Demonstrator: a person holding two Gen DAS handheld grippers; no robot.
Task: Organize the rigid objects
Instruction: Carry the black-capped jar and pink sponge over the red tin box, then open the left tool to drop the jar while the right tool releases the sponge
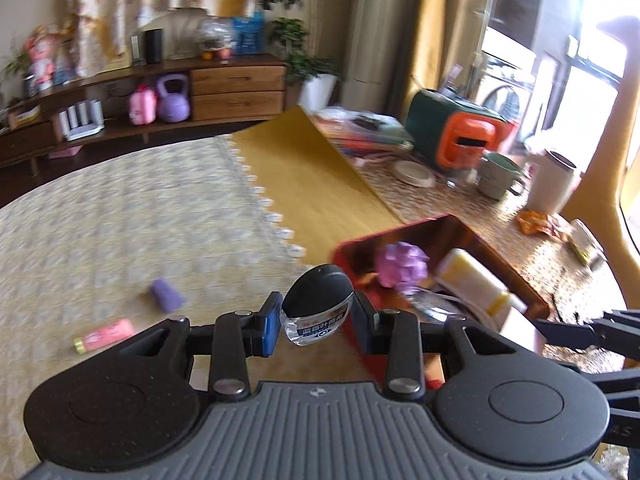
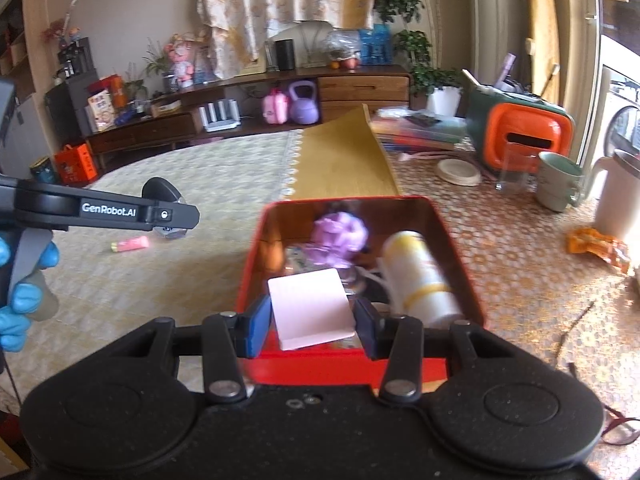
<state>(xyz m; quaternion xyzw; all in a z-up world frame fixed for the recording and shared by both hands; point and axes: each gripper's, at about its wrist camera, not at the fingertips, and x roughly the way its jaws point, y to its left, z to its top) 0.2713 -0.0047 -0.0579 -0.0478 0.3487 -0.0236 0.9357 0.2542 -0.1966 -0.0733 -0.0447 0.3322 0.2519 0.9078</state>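
Fingers of the left gripper (image 1: 317, 322) are partly closed, clamped on a small clear bottle with a black cap (image 1: 316, 306), which sits cap-up between the blue pad on one side and the black pad on the other. Beyond and to the right of these fingers stands the red tin box (image 1: 400, 232) on the table (image 1: 520, 256), with a purple flower-like thing (image 1: 402, 266) and a cream-and-yellow cylinder (image 1: 476, 282) inside. Left of the fingers, well apart on the pale patterned cloth, lie a purple block (image 1: 167, 295) and a pink tube (image 1: 105, 335). The right gripper (image 2: 312, 326) has its fingers somewhat wider, pressed on a pale pink card-like piece (image 2: 310, 308) that stands tilted between them, directly over the near part of the red box. Far to the left of the right fingers, a blue-gloved hand (image 2: 18, 280) carries the left gripper. Behind the box, a green-and-orange case (image 2: 520, 136), a green mug (image 2: 558, 186) and a white jug (image 2: 618, 200) stand on the table.
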